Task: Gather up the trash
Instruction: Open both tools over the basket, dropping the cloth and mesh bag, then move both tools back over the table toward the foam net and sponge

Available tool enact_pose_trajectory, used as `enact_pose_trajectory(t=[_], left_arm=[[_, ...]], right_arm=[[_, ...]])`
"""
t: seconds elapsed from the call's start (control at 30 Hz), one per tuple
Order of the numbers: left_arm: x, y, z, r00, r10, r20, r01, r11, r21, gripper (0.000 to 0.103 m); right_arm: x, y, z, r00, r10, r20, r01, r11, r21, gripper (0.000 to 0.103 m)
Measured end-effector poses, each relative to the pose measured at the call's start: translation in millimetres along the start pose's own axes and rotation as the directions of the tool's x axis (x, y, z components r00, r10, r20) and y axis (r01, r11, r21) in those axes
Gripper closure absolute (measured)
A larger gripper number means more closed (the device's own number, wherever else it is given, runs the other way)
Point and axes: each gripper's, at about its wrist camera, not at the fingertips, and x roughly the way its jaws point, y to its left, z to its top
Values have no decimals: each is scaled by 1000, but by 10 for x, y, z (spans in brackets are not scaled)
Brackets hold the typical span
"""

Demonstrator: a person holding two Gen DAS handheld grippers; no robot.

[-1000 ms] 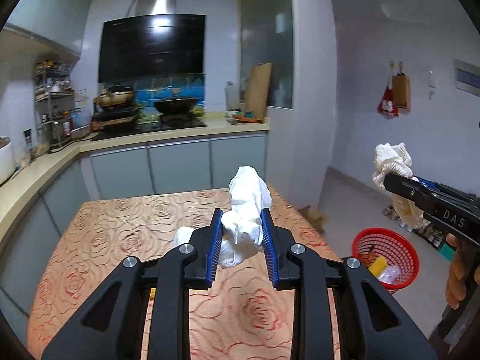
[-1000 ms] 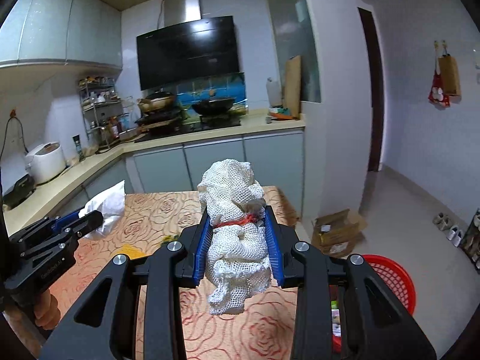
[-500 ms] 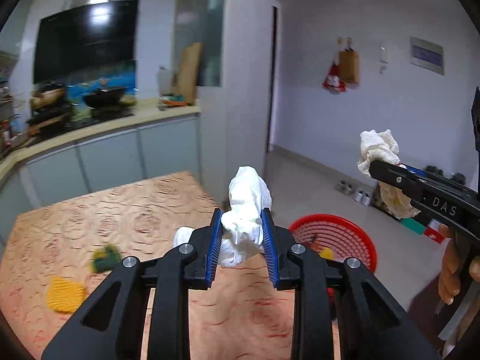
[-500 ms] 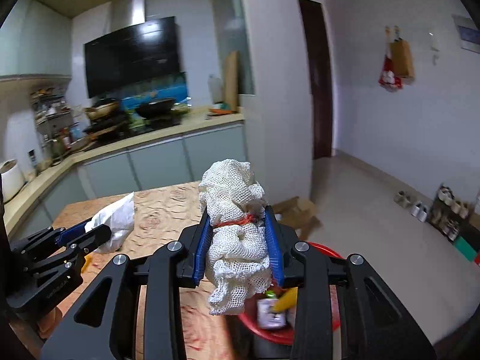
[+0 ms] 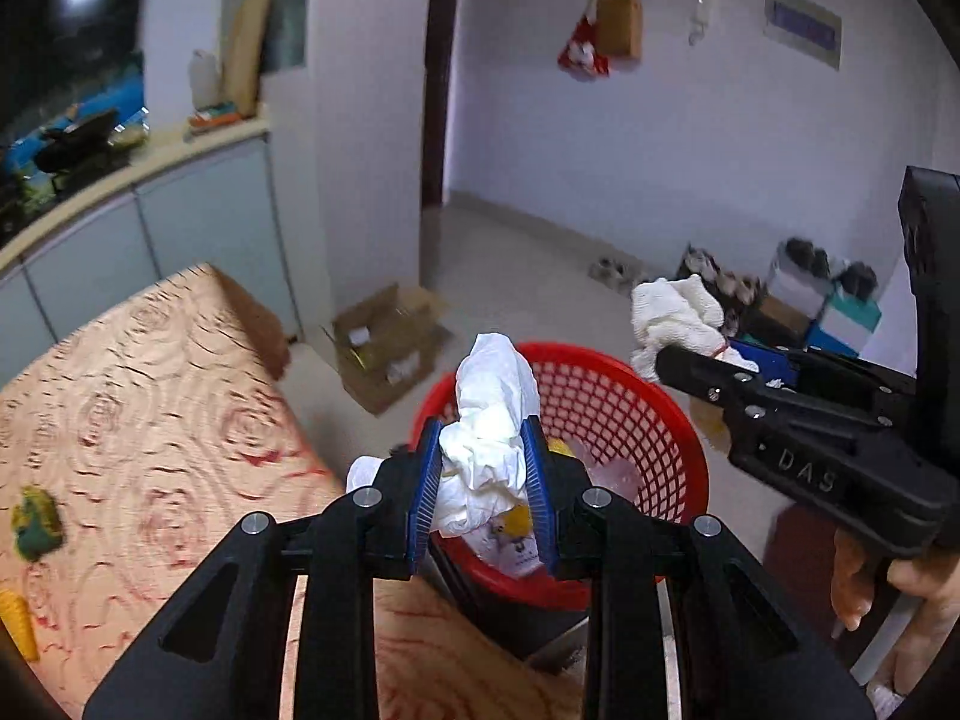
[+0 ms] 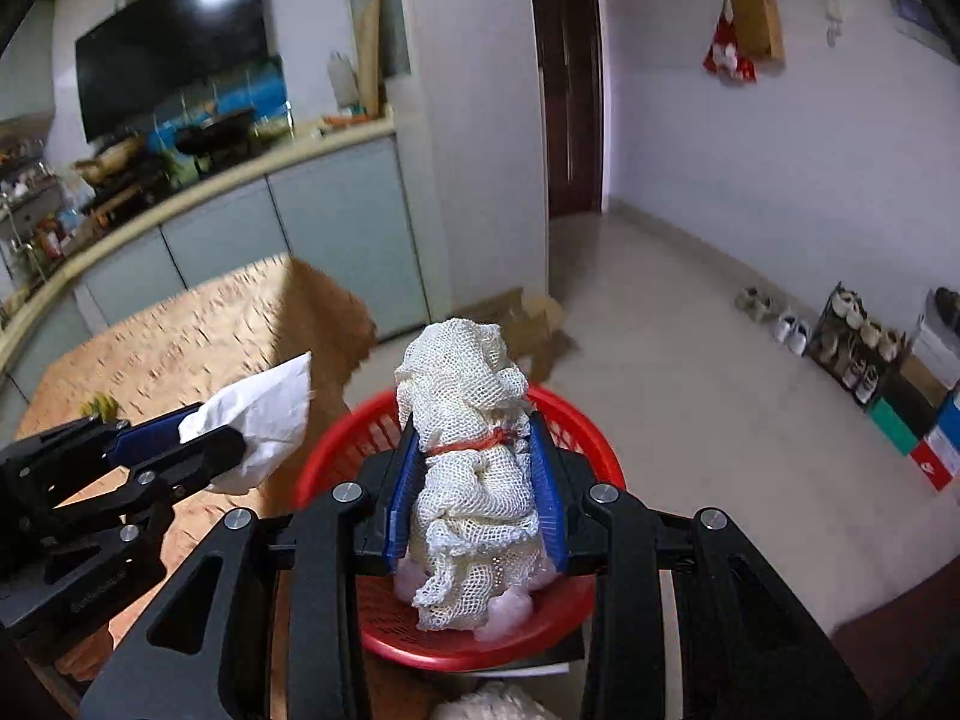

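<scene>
Risk: left gripper point(image 5: 483, 474) clamps crumpled tissue point(image 5: 489, 420), right gripper point(image 6: 477, 483) clamps mesh wad point(image 6: 471, 468) (both above red basket point(image 5: 630, 414)); off-centre release drops either onto floor.

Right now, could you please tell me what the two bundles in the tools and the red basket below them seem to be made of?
The white wad in the left tool looks like thin paper or tissue: matte, sharply creased. The cream bundle in the right tool looks like woven mesh netting, its open grid visible, tied with a red band. The red basket seems to be glossy moulded plastic with lattice walls.
</scene>
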Motion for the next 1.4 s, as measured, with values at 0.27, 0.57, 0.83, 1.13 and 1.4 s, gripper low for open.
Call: enact_pose_trajectory(t=[0.27, 0.57, 0.83, 1.13, 1.4], left_arm=[[272, 23, -50, 997, -37, -68, 35, 999, -30, 47], [9, 213, 4, 1000, 10, 2, -10, 998, -69, 33], [-392, 386, -87, 992, 106, 69, -98, 989, -112, 32], [-945, 819, -337, 957, 273, 97, -248, 945, -216, 28], [-1478, 1740, -860, 862, 507, 8, -468, 801, -374, 28]], right_arm=[[315, -123, -67, 993, 67, -97, -59, 995, 77, 42], [138, -126, -30, 997, 60, -43, -56, 995, 79, 42], [-143, 105, 42, 998, 49, 36, -50, 998, 36, 42], [-268, 632, 34, 992, 118, 52, -116, 992, -41, 36], [-267, 1366, 13, 976, 217, 30, -211, 966, -150, 35]])
